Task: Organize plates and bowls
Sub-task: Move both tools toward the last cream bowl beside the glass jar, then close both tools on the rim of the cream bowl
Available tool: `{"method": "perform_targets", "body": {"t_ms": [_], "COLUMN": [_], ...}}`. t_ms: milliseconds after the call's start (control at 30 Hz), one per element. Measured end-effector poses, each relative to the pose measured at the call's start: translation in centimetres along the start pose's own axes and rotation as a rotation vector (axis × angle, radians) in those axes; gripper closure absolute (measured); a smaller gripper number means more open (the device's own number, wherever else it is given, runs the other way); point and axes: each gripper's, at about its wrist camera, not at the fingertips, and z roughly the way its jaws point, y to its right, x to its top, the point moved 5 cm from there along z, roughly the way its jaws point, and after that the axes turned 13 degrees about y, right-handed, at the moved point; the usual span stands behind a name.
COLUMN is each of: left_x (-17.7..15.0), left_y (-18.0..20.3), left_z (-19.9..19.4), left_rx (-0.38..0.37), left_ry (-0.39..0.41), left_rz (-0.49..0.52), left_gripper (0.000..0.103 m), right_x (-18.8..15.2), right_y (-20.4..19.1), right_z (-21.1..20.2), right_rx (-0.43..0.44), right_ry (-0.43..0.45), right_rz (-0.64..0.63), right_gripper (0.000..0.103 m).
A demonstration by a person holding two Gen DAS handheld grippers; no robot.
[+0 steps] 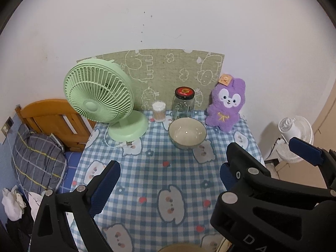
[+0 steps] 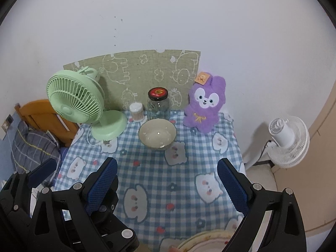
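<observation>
- Both your tools hang above the near half of the checked tablecloth (image 1: 147, 174) holding nothing: the left gripper (image 1: 166, 180) has its jaws spread wide, and so does the right gripper (image 2: 168, 180).
- The bowl (image 2: 157, 134) sits upright and empty toward the far end, just in front of the glass jar (image 2: 158, 107) and the tub of cotton swabs (image 2: 137, 111). Reach too deep and you likely knock one of them over.
- The green fan (image 2: 84, 109) stands near the bowl's left, the purple plush (image 2: 203, 109) near its right; a wide swing can clip either.
- A plate (image 2: 201, 244) shows only as a rim at the near edge, under your right tool. Lower blindly and you may press it or push it off the table.
- The bowl's glazed rim looks slippery; a shallow pinch may let it slide.
</observation>
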Motion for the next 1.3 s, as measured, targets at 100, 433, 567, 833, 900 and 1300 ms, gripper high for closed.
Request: {"method": "perform_targets", "body": {"t_ms": [100, 433, 567, 833, 900, 1300], "left_x": [0.4, 1.0, 1.3, 1.4, 1.4, -0.3], "left_y": [0.5, 1.2, 1.4, 1.4, 1.3, 1.1], "left_z": [1.2, 6.4, 8.6, 12.4, 13.5, 20.3], "left_rx": [0.007, 0.059, 0.067, 0.09, 0.092, 0.109], "left_ry": [-0.004, -0.026, -0.039, -0.047, -0.05, -0.095], "left_rz": [-0.008, -0.03, -0.022, -0.031, -0.037, -0.026], "left_gripper": [0.006, 0.007, 0.007, 0.01, 0.01, 0.013], "right_x": [0.5, 1.2, 1.3, 1.8, 1.6, -0.3], "right_y": [0.6, 1.0, 1.2, 1.1, 1.1, 2.0], "right_z": [1.7, 7.4, 9.9, 14.2, 15.3, 22.4], "right_rx": [0.01, 0.054, 0.071, 0.078, 0.077, 0.074], "right_ry": [-0.009, -0.026, -0.037, -0.041, -0.044, -0.086], "right_rz": [-0.006, -0.024, -0.015, -0.034, -0.038, -0.006], "right_gripper": [0.005, 0.005, 0.005, 0.006, 0.006, 0.01]}}
